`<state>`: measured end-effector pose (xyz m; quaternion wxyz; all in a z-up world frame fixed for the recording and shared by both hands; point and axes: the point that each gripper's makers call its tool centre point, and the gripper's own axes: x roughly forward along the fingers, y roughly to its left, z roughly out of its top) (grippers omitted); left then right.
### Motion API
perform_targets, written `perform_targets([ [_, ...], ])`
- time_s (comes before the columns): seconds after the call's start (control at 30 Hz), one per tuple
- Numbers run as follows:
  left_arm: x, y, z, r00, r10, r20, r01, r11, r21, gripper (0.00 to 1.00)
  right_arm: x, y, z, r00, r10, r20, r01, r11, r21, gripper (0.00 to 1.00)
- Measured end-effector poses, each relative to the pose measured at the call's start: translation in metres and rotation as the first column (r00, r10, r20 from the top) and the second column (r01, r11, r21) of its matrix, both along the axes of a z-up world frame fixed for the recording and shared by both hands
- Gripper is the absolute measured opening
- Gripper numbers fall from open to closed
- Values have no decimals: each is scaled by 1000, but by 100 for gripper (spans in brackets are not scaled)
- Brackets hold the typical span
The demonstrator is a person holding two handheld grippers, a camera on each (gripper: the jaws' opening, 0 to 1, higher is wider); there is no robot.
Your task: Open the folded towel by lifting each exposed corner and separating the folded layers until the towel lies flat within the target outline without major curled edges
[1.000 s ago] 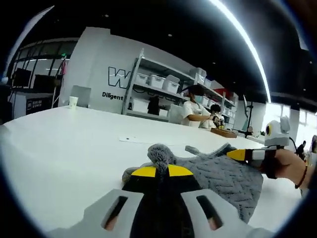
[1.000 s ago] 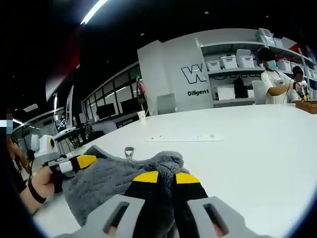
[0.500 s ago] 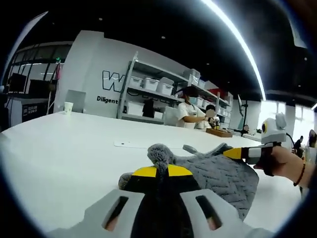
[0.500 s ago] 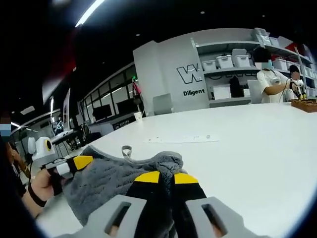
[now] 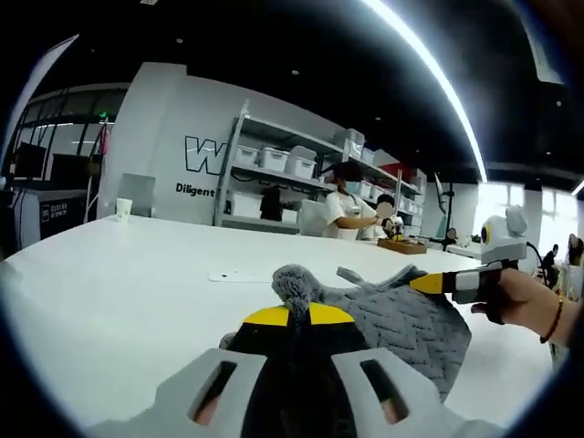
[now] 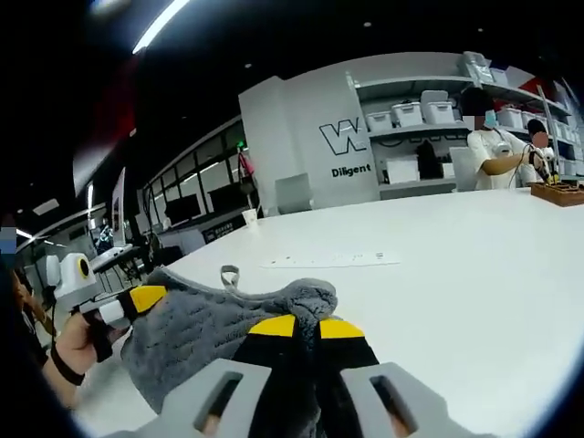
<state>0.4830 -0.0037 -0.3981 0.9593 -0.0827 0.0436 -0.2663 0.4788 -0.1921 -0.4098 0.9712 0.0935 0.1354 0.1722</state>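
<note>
- Our left hand-held gripper has its yellow-tipped jaws together, clamped on a bunched corner of the grey towel, which pokes up between the tips.
- Our right hand-held gripper is likewise pinched on another corner of the towel; in the left gripper view it comes in from the right side, held in our hand.
- The towel hangs stretched between the two grips, raised off the white bench, its lower part sagging toward the surface. A small hanging loop stands up from its top edge.
- Farther out on the bench lies a flat sheet of paper; we cannot tell whether it is the target outline.
- Beyond are shelves with bins, and people working at the far end.
- Risks as we judge them: each grip holds little cloth, so pulling apart too hard could slip a corner free and let the towel collapse back into folds. Lowering it unevenly could curl an edge under, or land it off the outline.
</note>
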Motion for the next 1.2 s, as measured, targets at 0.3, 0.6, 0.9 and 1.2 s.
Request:
perform_targets([
  [0.3,-2,0,7,1000,-5,10,5,1000,9,1,-1,-2,5,1000,-5,-4,5,1000,-1,0],
  [0.6,-3,0,19,999,-15,40,14,1000,22,1,-2,-3,18,1000,3,23,-3,1000,4,0],
  [0.9,-8,-2,25,998,-30,61,28,999,42,1,-5,-6,24,1000,0,23,-1,1000,14,0],
  [1.2,-11,-1,30,997,-38,62,37,999,19,1,-11,-6,29,999,9,39,-9,1000,7,0],
])
